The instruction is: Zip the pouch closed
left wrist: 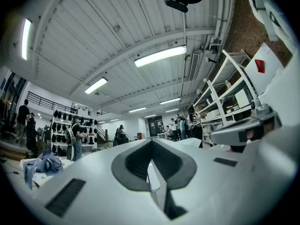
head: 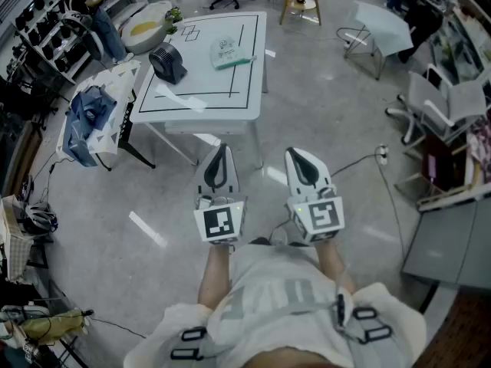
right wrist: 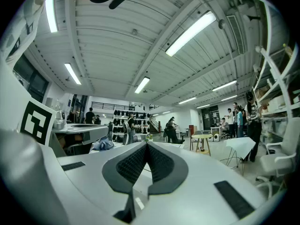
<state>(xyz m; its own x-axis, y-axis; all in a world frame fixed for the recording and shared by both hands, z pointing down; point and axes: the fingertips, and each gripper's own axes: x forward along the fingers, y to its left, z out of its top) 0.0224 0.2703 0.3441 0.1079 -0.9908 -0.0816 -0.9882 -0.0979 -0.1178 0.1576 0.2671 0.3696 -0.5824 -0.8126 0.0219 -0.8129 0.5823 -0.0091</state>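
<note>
White table in upper centre of head view. Left gripper and right gripper side by side at lower centre, short of the table, jaws pressed together, empty. Pouch lies on tabletop, toward its right side.

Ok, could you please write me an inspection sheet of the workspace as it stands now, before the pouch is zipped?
Surface: white table with black lines, ahead of the person.
Job's things: pouch lies on the table's far part; its zip is too small to judge.
Clutter: dark object and white strip on the table.
Grippers: left gripper and right gripper held level over the floor, jaws shut, nothing between them.
Cables: plug with its cable on the floor, right.
Surroundings: blue cloth left of the table; chairs right; people far off.
</note>
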